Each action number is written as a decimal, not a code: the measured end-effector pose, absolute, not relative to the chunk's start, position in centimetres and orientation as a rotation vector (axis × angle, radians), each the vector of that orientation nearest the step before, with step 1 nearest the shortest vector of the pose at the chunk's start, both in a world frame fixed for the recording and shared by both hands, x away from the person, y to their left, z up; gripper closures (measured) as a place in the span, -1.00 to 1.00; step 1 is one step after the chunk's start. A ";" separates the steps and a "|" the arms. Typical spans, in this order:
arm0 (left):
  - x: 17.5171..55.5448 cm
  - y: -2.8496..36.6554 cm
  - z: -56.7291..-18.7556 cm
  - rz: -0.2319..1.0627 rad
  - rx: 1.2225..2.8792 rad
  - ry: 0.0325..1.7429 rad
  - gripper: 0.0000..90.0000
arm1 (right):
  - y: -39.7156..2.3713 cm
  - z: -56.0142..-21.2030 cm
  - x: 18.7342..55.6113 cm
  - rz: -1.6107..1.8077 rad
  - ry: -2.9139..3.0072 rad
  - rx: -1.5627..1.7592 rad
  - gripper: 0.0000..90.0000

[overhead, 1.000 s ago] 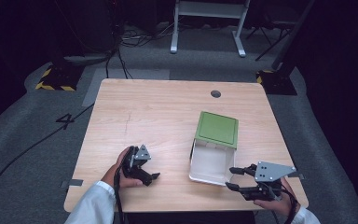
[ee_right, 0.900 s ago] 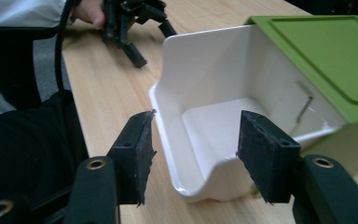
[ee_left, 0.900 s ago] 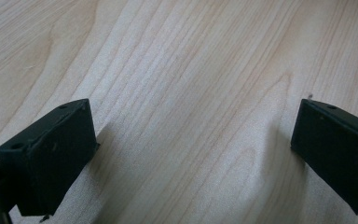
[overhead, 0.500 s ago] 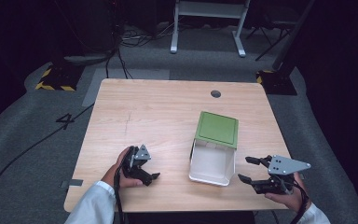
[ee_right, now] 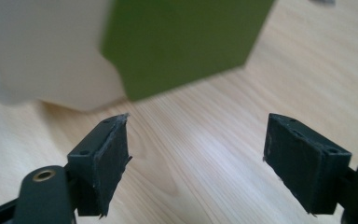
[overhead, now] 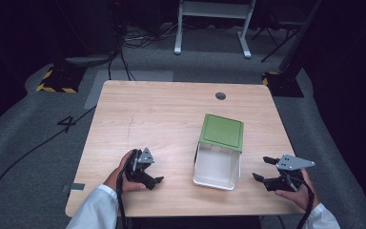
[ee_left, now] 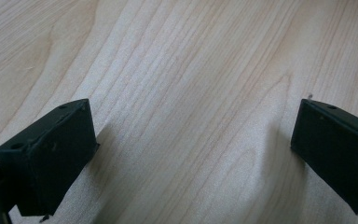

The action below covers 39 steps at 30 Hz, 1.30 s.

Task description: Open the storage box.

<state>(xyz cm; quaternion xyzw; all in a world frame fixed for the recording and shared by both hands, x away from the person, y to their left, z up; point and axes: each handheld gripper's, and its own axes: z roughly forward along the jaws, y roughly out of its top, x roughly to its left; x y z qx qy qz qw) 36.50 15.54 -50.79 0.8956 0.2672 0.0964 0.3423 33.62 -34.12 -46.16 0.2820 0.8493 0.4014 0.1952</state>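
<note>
Two tools were at work over the pale wooden desk (overhead: 162, 114), and both stood with their jaws spread and nothing between them. The right tool (overhead: 262, 169) hovered near the desk's front right corner, just beside the white plastic box with a green hinged lid (overhead: 219, 152), apart from it and aimed toward its right wall. That box lay on its side toward the right half of the desk, its open white cavity turned to the person and the green panel on the far, upper face. In the right gripper view the right tool (ee_right: 196, 154) looked over bare wood at the box (ee_right: 177, 42), whose white body and green face sat ahead, somewhat blurred.

The step in hand seemed to be a reach for the box. To do it well, the right tool needed to come in level, keep its jaws wide until one passed inside the white wall and one outside, then close on the rim rather than the slick flat face. The left tool (overhead: 152, 174) rested on the desk well apart from the box; in its own view the left tool (ee_left: 193, 140) showed bare wood. It could have steadied the box's left wall against sliding.
</note>
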 end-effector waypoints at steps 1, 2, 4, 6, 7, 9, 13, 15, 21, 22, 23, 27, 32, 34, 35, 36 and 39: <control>36.5 15.5 -50.8 0.251 2.329 0.695 -1.00 | -34.5 -46.6 34.0 1.112 2.388 0.810 -0.51; 36.5 15.5 -50.8 0.251 2.329 0.694 -1.00 | -35.1 -47.4 34.5 1.091 2.388 0.853 -0.52; 36.5 15.5 -50.8 0.251 2.328 0.694 -1.00 | -35.8 -48.1 34.9 1.082 2.392 0.888 -0.53; 36.5 15.5 -50.8 0.251 2.329 0.694 -1.00 | -36.1 -48.3 35.0 1.081 2.390 0.906 -0.53; 36.5 15.5 -50.8 0.251 2.329 0.694 -1.00 | -37.1 -48.9 35.2 1.074 2.369 0.963 -0.53; 36.5 15.5 -50.8 0.250 2.328 0.695 -1.00 | -37.5 -49.1 35.3 1.074 2.359 0.991 -0.53; 36.5 15.5 -50.8 0.251 2.329 0.694 -1.00 | -39.1 -49.6 35.4 1.081 2.317 1.069 -0.54; 36.5 15.5 -50.8 0.250 2.328 0.695 -1.00 | -39.7 -49.9 35.4 1.076 2.295 1.102 -0.55; 36.5 15.5 -50.8 0.250 2.328 0.694 -1.00 | -41.2 -50.7 35.3 1.010 2.244 1.219 -0.57; 36.5 15.5 -50.8 0.250 2.328 0.694 -1.00 | -41.2 -50.7 35.3 1.010 2.244 1.219 -0.57; 36.5 15.5 -50.8 0.251 2.329 0.693 -1.00 | -41.3 -50.7 35.3 0.999 2.227 1.234 -0.58; 36.5 15.5 -50.8 0.250 2.328 0.694 -1.00 | -41.8 -50.7 35.1 0.990 2.201 1.265 -0.57; 36.5 15.5 -50.8 0.251 2.328 0.694 -1.00 | -41.8 -50.7 35.1 0.989 2.198 1.269 -0.57; 36.5 15.5 -50.8 0.251 2.328 0.696 -1.00 | -41.8 -50.7 35.1 0.989 2.198 1.269 -0.57; 36.5 15.5 -50.8 0.252 2.328 0.696 -1.00 | -41.8 -50.7 35.1 0.989 2.197 1.269 -0.57; 36.5 15.5 -50.8 0.251 2.327 0.696 -1.00 | -41.8 -50.7 35.1 0.989 2.196 1.270 -0.57; 36.5 15.5 -50.8 0.252 2.328 0.696 -1.00 | -41.8 -50.7 35.1 0.988 2.196 1.271 -0.57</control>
